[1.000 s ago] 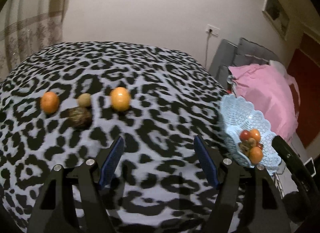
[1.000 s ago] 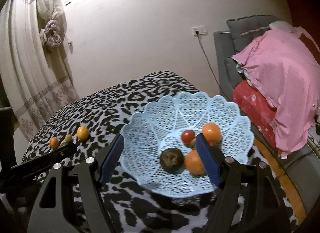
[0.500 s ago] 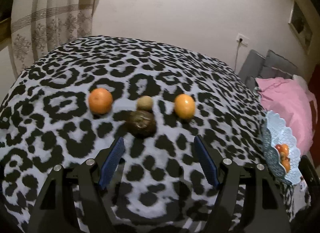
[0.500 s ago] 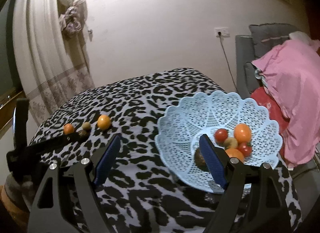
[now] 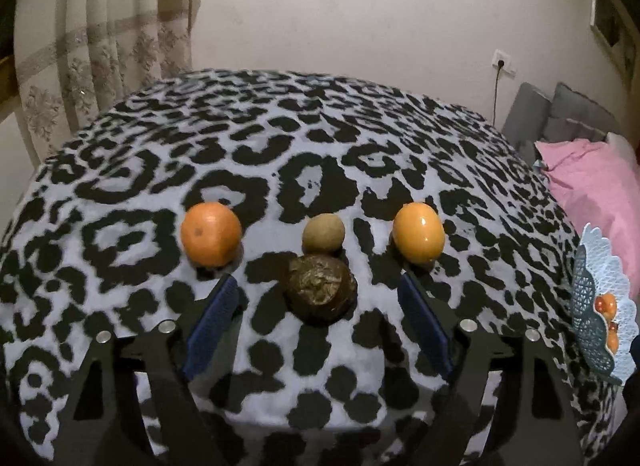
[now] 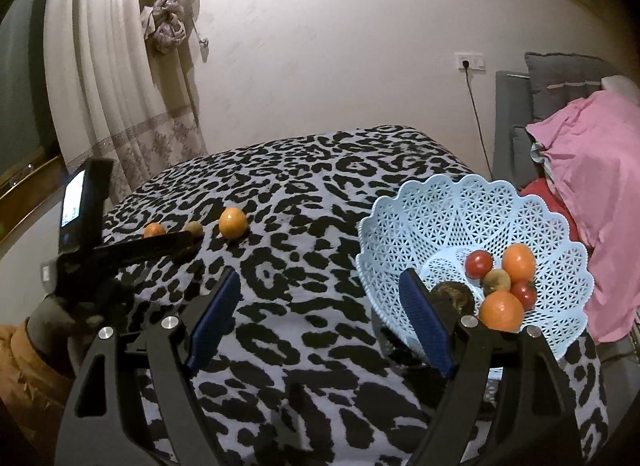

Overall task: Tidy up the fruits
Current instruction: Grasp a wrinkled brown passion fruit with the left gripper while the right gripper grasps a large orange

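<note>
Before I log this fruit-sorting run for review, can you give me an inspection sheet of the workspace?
Surface: leopard-print cloth covers the table.
Job's things: four loose fruits: orange, small tan fruit, yellow-orange fruit, dark wrinkled fruit nearest the camera. Blue basket near the right edge holds six fruits.
Clutter: nothing seen.
Grippers: left gripper with jaws opening, dark fruit between its tips, untouched; right gripper open, empty, beside the basket.
Cables: cord hanging from a wall socket.
Surroundings: curtain, pink bedding, grey cushions.
</note>
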Demonstrator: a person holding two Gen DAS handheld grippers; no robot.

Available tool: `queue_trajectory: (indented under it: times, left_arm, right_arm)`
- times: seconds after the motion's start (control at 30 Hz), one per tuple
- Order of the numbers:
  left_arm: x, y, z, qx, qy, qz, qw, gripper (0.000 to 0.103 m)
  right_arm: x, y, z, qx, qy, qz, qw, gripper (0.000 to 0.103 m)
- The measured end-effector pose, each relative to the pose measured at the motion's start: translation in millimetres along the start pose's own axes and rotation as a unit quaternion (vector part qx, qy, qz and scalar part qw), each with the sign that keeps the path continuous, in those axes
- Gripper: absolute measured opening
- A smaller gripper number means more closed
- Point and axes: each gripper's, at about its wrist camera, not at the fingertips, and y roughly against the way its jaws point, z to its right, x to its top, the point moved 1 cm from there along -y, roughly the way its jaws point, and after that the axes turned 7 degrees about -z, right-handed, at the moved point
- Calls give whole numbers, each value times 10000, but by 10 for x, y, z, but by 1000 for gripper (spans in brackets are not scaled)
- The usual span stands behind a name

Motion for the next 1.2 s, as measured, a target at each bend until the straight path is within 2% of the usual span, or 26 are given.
queue_trajectory:
  times: [0.17, 0.4, 0.6, 0.9, 1.2]
  left_arm:
    - [36, -162, -45, -174, 122, -262, 9994, 62]
    - [21, -170, -54, -187, 113, -238, 9995, 43]
    - [-15, -97, -135, -317, 227, -142, 9991, 43]
    - [-44, 221, -326, -232, 474, 403, 9978, 43]
    - [-31, 315, -542, -301, 888, 533, 9942, 43]
  right_arm:
    - [7, -52, -67, 5, 86, -62, 9999, 83]
    - [8, -165, -220, 58, 260, -182, 9995, 83]
    - [21, -293, -338, 115, 365, -336, 9987, 83]
    - [142, -619, -608, 361, 576, -666, 9955, 83]
    - [426, -1267, -834, 570, 601, -1146, 9900, 83]
